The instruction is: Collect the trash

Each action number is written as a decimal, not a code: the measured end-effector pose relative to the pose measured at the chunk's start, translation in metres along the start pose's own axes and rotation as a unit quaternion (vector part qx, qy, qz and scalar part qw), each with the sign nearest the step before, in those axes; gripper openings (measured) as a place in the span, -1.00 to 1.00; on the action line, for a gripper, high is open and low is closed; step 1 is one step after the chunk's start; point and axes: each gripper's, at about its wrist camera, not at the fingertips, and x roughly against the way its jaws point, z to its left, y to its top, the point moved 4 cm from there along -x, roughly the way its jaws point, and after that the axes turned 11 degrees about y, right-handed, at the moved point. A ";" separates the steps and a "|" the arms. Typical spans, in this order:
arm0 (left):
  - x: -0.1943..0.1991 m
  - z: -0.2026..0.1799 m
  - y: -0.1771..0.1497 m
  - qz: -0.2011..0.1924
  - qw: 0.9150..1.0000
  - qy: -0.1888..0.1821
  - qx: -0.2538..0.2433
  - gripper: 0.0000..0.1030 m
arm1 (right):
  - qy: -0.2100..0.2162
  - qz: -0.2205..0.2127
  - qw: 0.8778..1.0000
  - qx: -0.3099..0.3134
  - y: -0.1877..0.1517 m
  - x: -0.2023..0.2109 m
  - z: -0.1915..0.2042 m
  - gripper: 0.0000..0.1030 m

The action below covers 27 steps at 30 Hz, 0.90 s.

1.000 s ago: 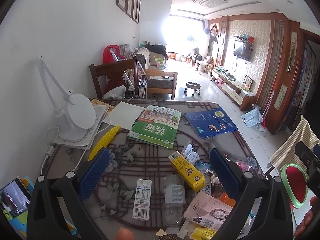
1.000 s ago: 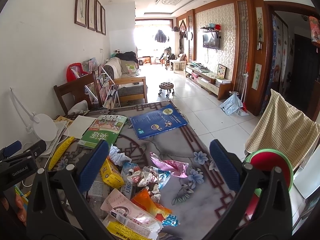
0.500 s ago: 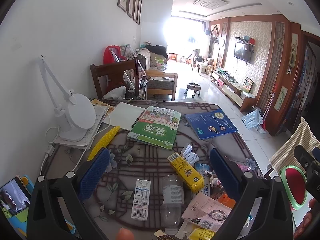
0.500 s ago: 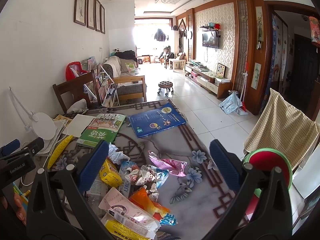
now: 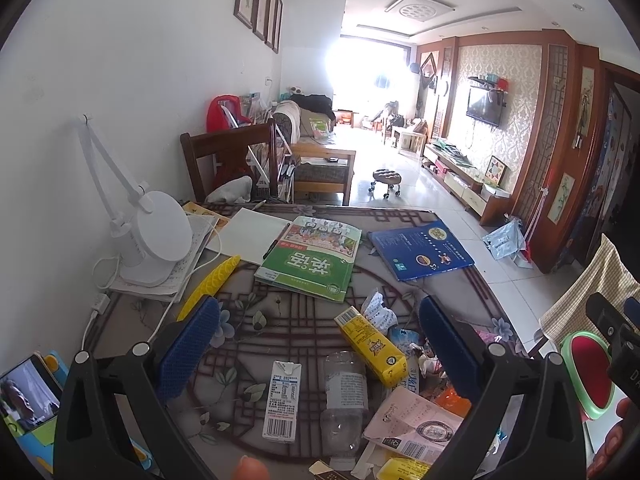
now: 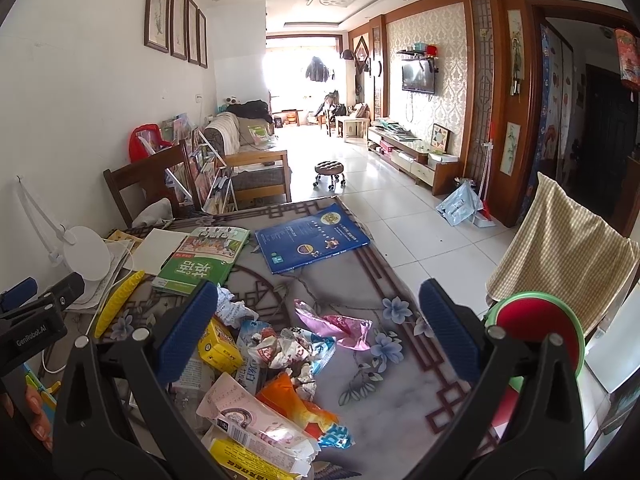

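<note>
Trash is heaped on the near part of the patterned table [image 5: 280, 320]. In the left wrist view I see a white milk carton [image 5: 282, 400], a clear plastic bottle [image 5: 346, 396], a yellow drink carton [image 5: 370, 346] and a pink wrapper [image 5: 416, 424]. My left gripper [image 5: 320, 344] hovers open above them, holding nothing. In the right wrist view a pink foil wrapper [image 6: 334, 324], crumpled wrappers [image 6: 284, 348], an orange packet [image 6: 294, 404] and a pink packet [image 6: 256, 424] lie between the wide-open fingers of my right gripper [image 6: 320, 332], which is empty.
A green book [image 5: 308, 264], a blue book [image 5: 418, 250], white paper [image 5: 250, 234], a yellow strip [image 5: 210, 284] and a white desk lamp [image 5: 152, 240] fill the far table. A phone [image 5: 26, 394] sits at near left. A red-green round bin lid [image 6: 538, 328] stands right, beside a chair draped with checked cloth [image 6: 560, 248].
Both grippers have drifted slightly; the views shift a little, with the trash pile sitting marginally lower and closer. Nothing was grasped or moved.
</note>
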 end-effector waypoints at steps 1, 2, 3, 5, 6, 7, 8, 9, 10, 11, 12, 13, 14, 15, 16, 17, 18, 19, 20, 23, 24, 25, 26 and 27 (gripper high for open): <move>0.000 0.000 0.000 0.000 1.000 0.000 -0.001 0.85 | 0.000 0.000 1.000 0.000 -0.001 0.000 -0.001 0.93; 0.000 0.000 0.000 0.001 1.000 0.000 0.000 0.85 | 0.000 0.000 1.000 0.000 0.000 0.000 0.000 0.93; 0.000 0.000 0.000 0.001 1.000 0.000 0.001 0.85 | 0.000 0.000 1.000 0.000 0.000 0.000 0.000 0.93; 0.000 0.000 0.000 0.000 1.000 0.000 0.001 0.85 | 0.000 0.000 1.000 -0.001 0.000 0.000 0.000 0.93; 0.000 0.000 0.000 0.000 1.000 0.000 0.000 0.85 | 0.000 0.001 1.000 -0.001 -0.001 0.000 -0.001 0.93; 0.000 -0.001 -0.001 0.000 1.000 0.000 0.000 0.85 | 0.000 0.000 1.000 0.000 0.000 0.000 0.000 0.93; 0.000 0.000 0.000 0.000 1.000 0.001 0.000 0.85 | 0.000 0.001 1.000 0.000 -0.001 0.000 -0.001 0.93; 0.000 0.000 0.000 0.001 1.000 0.001 0.001 0.85 | 0.001 0.001 1.000 0.000 0.000 0.000 0.000 0.93; 0.000 0.000 0.000 0.001 1.000 0.001 0.001 0.85 | 0.001 0.001 1.000 -0.001 0.000 0.000 0.000 0.93; 0.000 -0.001 -0.001 0.000 1.000 0.001 0.001 0.85 | 0.001 0.001 1.000 -0.001 -0.001 0.000 -0.001 0.93; 0.000 -0.001 -0.001 0.000 1.000 0.001 0.001 0.85 | 0.001 0.001 1.000 -0.001 -0.001 0.000 0.000 0.93; 0.000 -0.001 -0.001 0.000 1.000 0.001 0.001 0.85 | 0.001 0.001 1.000 0.000 -0.002 0.000 -0.001 0.93; 0.000 -0.001 -0.001 0.000 1.000 0.001 0.001 0.85 | 0.000 0.001 1.000 0.000 -0.002 0.000 -0.001 0.93; 0.000 -0.001 -0.001 0.000 1.000 0.001 0.001 0.85 | 0.000 0.001 1.000 0.000 -0.001 0.000 -0.001 0.93; 0.000 -0.001 -0.001 0.000 1.000 0.001 0.001 0.85 | 0.001 0.002 1.000 0.000 -0.001 0.000 -0.001 0.93; 0.000 -0.001 -0.001 0.000 1.000 0.001 0.001 0.85 | 0.001 0.003 1.000 0.000 -0.002 0.000 -0.001 0.93; 0.000 -0.001 -0.001 0.000 1.000 0.001 0.002 0.85 | 0.002 0.006 1.000 0.001 -0.004 -0.002 -0.001 0.93; -0.001 0.000 -0.001 0.000 1.000 0.004 0.002 0.85 | 0.003 0.009 1.000 0.002 -0.005 -0.003 0.000 0.93; -0.001 0.001 -0.001 0.001 1.000 0.005 0.002 0.85 | 0.006 0.016 1.000 0.005 -0.006 -0.007 0.001 0.93; -0.007 0.010 -0.004 0.006 1.000 -0.001 0.003 0.85 | 0.039 0.067 0.997 0.031 -0.018 -0.022 0.007 0.93; -0.011 0.016 -0.007 0.008 1.000 0.006 0.001 0.85 | 0.054 0.091 0.994 0.042 -0.022 -0.028 0.011 0.93; -0.015 0.022 -0.011 0.010 1.000 0.014 -0.002 0.85 | 0.071 0.121 0.989 0.055 -0.031 -0.037 0.016 0.93; -0.021 0.029 -0.017 0.017 1.000 0.021 -0.005 0.85 | 0.084 0.147 0.983 0.069 -0.040 -0.044 0.021 0.93; -0.027 0.036 -0.024 0.027 0.999 0.027 -0.009 0.85 | 0.095 0.168 0.978 0.080 -0.049 -0.050 0.026 0.93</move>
